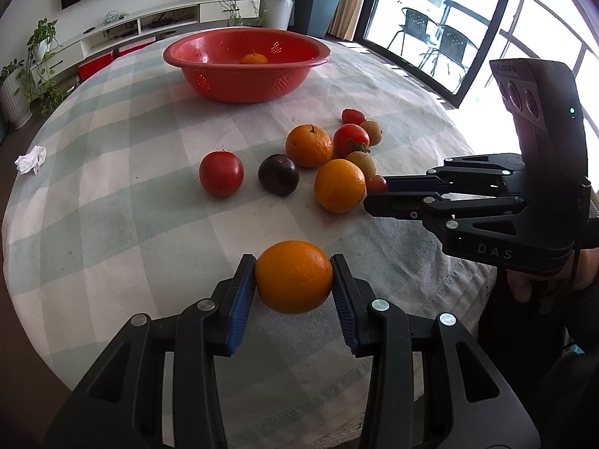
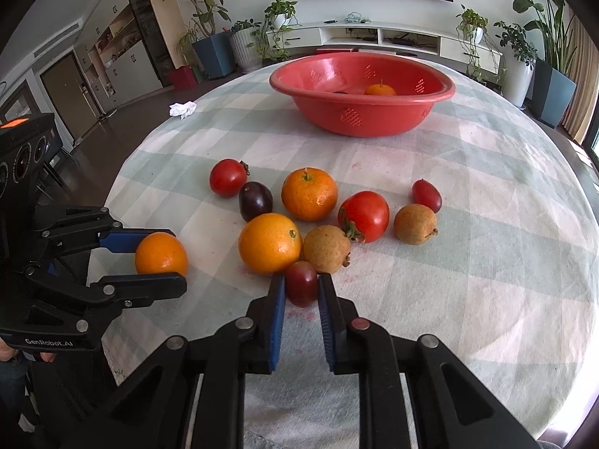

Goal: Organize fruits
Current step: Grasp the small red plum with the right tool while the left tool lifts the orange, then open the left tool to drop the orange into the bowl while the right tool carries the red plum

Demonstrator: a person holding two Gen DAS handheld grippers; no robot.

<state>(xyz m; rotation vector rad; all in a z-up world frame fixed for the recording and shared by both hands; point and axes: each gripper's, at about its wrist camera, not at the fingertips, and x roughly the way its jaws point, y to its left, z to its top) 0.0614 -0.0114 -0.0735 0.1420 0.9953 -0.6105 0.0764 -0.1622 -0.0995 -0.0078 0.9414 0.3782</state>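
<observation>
Right wrist view: the right gripper (image 2: 301, 287) has its jaws closed on a small red fruit (image 2: 301, 283) at lower centre, and the left gripper (image 1: 294, 280) clamps an orange (image 1: 294, 277). Pick-up seems done; next, lift both and carry them to the red bowl (image 2: 374, 127) at the top of the frame.

Fruit on the checked cloth, with one piece already in the red bowl

A round orange (image 1: 294, 282) sat clamped between two blue pads, and a small dark-red oval fruit (image 2: 301, 287) lay between another pair of pads. The loose cluster comprised a smooth orange (image 2: 270, 243), a stemmed mandarin (image 2: 309, 194), a dark plum (image 2: 255, 201), two red tomatoes (image 2: 228, 177) (image 2: 365, 216), two brown rough-skinned fruits (image 2: 326, 249) (image 2: 414, 223) and a small red oval fruit (image 2: 426, 195). The perforated red bowl (image 2: 430, 91) stood beyond, holding one mandarin (image 2: 380, 89).
</observation>
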